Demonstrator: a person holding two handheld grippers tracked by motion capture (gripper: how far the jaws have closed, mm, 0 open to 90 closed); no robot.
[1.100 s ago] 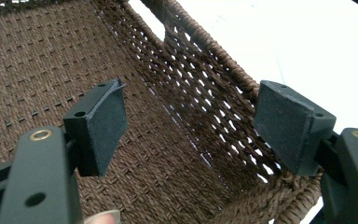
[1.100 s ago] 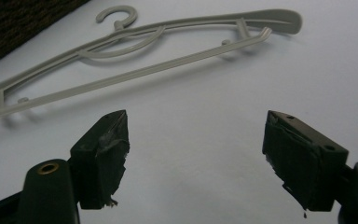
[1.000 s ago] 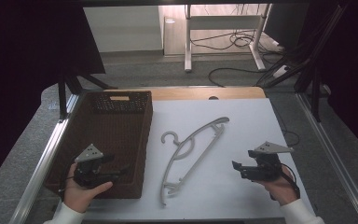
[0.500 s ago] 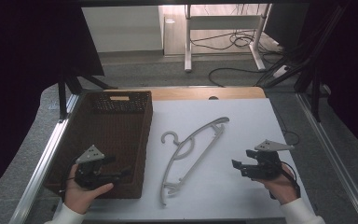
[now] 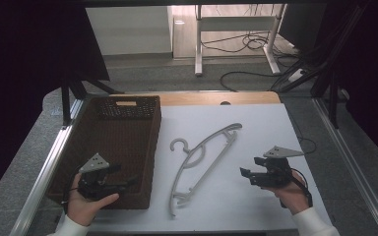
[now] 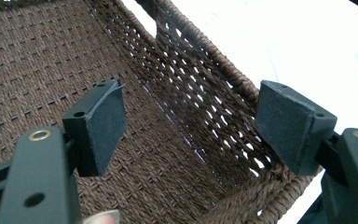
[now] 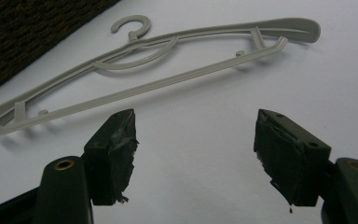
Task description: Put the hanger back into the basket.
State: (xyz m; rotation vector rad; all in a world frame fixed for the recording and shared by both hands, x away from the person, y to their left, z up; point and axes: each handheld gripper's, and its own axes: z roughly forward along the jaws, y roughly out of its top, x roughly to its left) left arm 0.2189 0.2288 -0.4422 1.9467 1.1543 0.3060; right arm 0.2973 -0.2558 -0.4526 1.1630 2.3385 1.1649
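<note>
Lying on the white tabletop [image 5: 256,128] at centre, the grey hanger [image 5: 200,157] points its hook toward 11 o'clock, beside the wicker basket [image 5: 150,147]. Right tongs [image 5: 246,173], at its 3 o'clock, gape wide, having just narrowed slightly, nothing between them. Left tongs [image 5: 134,180] stand wide, straddling the basket's wall.

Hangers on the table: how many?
1. The grey hanger lies flat on the white table, just right of the brown basket, with its hook towards the far side. The basket's floor looks bare.
</note>
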